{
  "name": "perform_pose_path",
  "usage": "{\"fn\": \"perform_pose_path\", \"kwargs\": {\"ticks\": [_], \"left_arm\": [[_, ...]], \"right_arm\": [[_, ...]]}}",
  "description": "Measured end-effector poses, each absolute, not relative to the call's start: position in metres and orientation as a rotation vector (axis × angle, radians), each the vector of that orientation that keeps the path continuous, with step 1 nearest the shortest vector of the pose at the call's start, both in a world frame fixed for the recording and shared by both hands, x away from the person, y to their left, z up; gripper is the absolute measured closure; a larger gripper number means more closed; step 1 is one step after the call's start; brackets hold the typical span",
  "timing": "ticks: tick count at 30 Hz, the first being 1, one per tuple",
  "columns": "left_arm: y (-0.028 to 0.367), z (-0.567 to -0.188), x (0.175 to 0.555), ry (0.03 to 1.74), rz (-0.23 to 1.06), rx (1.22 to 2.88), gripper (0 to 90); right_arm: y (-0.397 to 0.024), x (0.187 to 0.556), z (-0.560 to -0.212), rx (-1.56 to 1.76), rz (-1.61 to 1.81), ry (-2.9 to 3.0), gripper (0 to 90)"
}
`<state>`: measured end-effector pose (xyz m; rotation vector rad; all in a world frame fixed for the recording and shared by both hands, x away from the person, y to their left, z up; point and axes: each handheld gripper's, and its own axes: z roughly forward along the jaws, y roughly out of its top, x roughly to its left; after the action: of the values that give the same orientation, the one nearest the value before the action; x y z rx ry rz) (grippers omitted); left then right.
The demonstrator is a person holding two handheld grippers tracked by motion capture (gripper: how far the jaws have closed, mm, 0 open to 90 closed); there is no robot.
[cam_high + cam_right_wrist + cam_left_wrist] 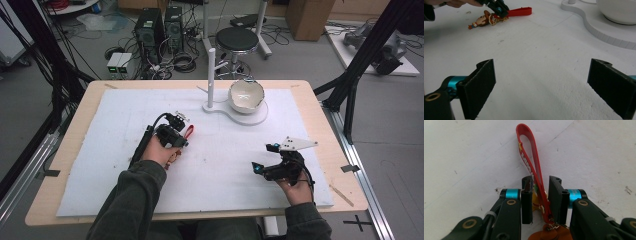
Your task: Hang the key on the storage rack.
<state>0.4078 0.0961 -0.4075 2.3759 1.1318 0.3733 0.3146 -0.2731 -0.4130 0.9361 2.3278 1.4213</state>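
Observation:
A keychain lies on the white foam mat (pixel 225 165) left of centre: a small brown cartoon figure (pixel 482 21) on a red strap loop (pixel 534 162) (pixel 189 131). My left gripper (pixel 181 120) (pixel 540 180) points down at it. Its jaws stand close together on the strap near the metal ring, the strap running slantwise between them and touching both. My right gripper (pixel 264 157) (pixel 541 75) hovers low over the mat at the front right, jaws wide apart with nothing between them, facing the keychain.
A white bowl (pixel 246 95) (pixel 619 11) sits on a white curved base plate (pixel 252 119) (pixel 594 23) at the back centre, beside an upright white peg post (pixel 210 75). The table's wooden rim (pixel 75 130) surrounds the mat.

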Motion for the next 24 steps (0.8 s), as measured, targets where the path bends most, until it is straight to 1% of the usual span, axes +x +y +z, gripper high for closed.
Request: {"fn": "perform_pose_path", "kwargs": {"ticks": [5, 7, 11, 24], "left_arm": [[0.0955, -0.4084, 0.4079, 1.138, 0.379, 2.386, 76.1], [0.0948, -0.4093, 0.408, 1.141, 0.382, 2.388, 79.5], [0.0937, -0.4112, 0.4086, 1.151, 0.393, 2.402, 83.5], [0.0941, -0.4091, 0.4061, 1.142, 0.388, 2.38, 85.0]], "right_arm": [[-0.2722, 0.3144, -0.413, 0.942, 1.418, 2.332, 6.9], [-0.272, 0.3148, -0.4132, 0.933, 1.419, 2.332, 6.9], [-0.272, 0.315, -0.4134, 0.932, 1.419, 2.332, 6.9], [-0.273, 0.3145, -0.4135, 0.935, 1.418, 2.331, 6.9]]}}
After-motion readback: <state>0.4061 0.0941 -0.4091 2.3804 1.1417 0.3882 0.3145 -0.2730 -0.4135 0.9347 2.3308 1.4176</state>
